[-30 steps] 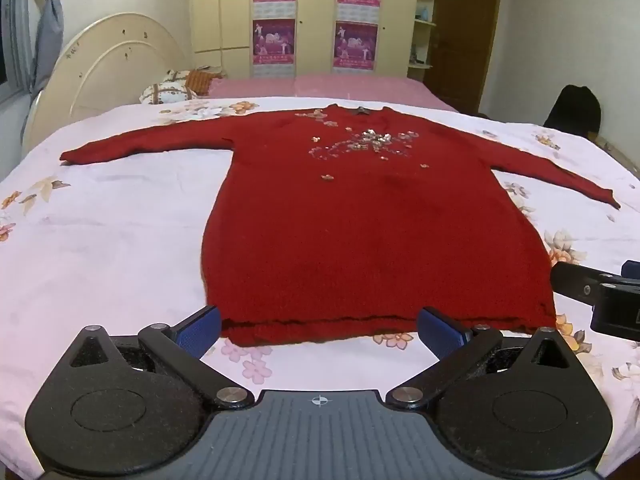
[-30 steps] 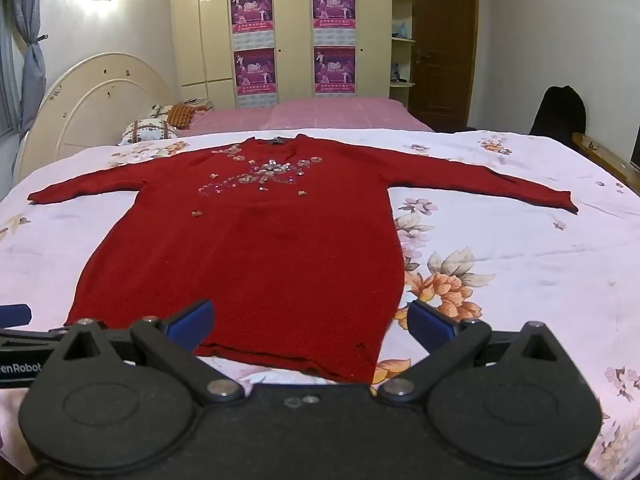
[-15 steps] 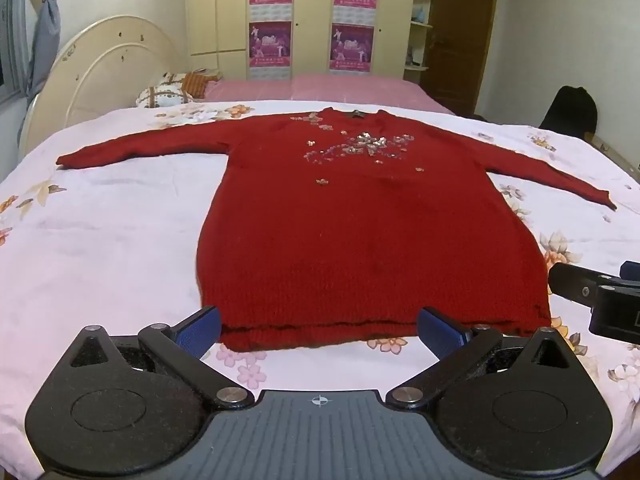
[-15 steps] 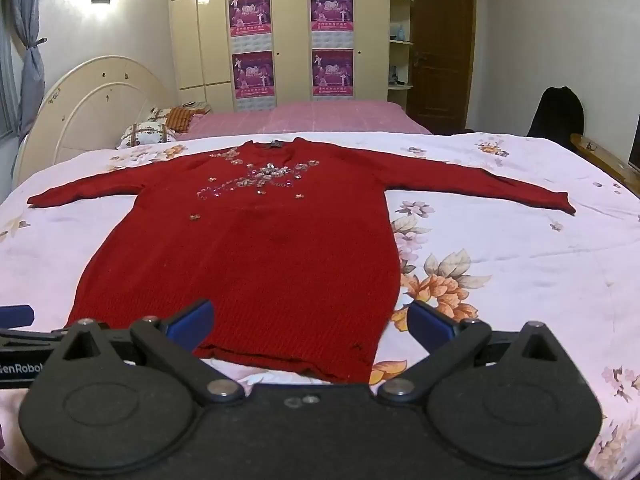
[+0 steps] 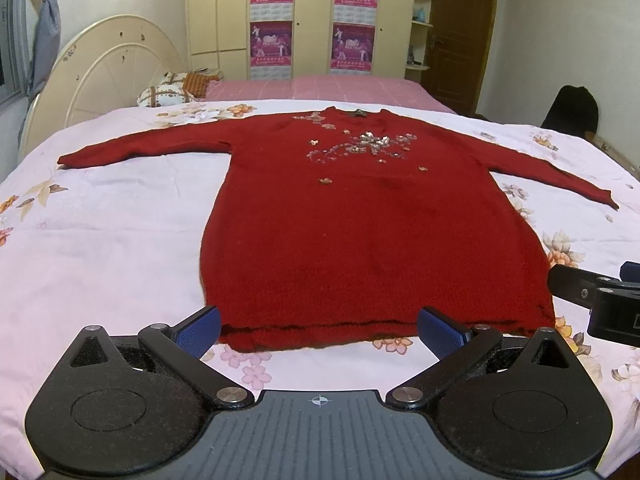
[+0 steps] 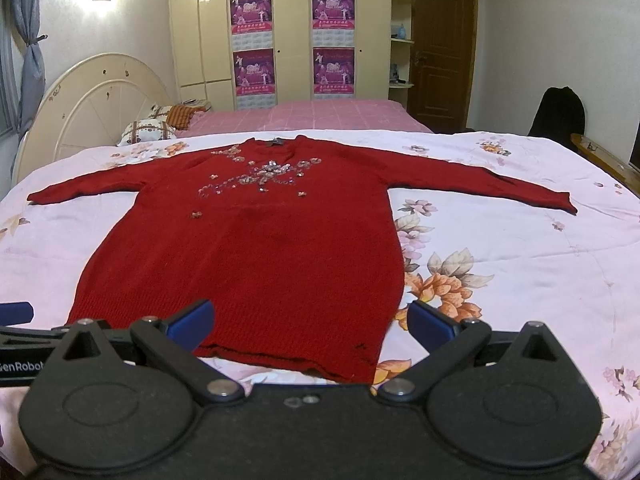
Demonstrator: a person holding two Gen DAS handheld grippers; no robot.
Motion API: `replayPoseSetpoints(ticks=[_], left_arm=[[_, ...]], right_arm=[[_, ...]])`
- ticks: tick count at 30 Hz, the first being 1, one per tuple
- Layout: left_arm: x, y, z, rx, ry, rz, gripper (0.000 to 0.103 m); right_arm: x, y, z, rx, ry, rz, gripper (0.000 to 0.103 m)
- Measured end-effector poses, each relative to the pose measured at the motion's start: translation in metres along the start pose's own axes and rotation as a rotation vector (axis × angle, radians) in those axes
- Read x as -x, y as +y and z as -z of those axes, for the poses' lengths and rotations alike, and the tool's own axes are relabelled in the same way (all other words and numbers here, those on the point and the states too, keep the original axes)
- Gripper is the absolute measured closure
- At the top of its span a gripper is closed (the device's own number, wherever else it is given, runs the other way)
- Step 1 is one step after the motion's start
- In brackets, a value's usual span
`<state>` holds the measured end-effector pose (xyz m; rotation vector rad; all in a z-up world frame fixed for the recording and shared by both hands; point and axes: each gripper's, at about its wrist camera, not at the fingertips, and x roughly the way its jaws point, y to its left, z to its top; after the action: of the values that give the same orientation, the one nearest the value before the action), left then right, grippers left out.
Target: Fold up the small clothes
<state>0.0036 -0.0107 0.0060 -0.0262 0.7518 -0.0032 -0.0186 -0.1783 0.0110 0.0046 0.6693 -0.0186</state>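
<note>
Our left gripper (image 5: 318, 330) hangs with its blue pads spread wide and nothing between them, just short of the hem of the red sweater (image 5: 372, 232), which lies flat on the floral bedsheet (image 5: 104, 248) directly ahead, sleeves stretched out to either side. Our right gripper (image 6: 310, 320) is likewise spread wide and empty, poised over the hem near the garment's right corner. From the left view we see the right gripper's black body at the far right edge, beside the hem corner; the right view in turn shows the left gripper's side at its left edge, with partial lettering we cannot read in full. Farther ahead, sequin flowers (image 6: 264, 174) scatter across the sweater's chest. Beyond the sheet lie a pink bed (image 5: 320, 88), pillows (image 6: 148, 130), and a wardrobe with posters (image 6: 334, 38); only the right view catches a wooden rail (image 6: 600, 156) to the right.
</note>
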Motion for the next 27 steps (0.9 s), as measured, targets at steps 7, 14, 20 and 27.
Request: replayPoseSetpoints(ticks=[7,14,20,27], left_arm=[[-0.004,0.007,0.001,0.000,-0.004,0.005,0.000],[-0.003,0.008,0.003,0.003,-0.003,0.003,0.000],[-0.002,0.009,0.002,0.005,-0.005,0.002,0.000],[-0.004,0.010,0.002,0.005,-0.003,0.002,0.000]], right_arm=[[-0.007,0.005,0.003,0.001,-0.003,0.005,0.001],[-0.008,0.004,0.002,0.005,0.003,0.007,0.001],[-0.007,0.004,0.001,0.008,0.000,0.006,0.001],[-0.007,0.005,0.002,0.011,-0.001,0.005,0.001]])
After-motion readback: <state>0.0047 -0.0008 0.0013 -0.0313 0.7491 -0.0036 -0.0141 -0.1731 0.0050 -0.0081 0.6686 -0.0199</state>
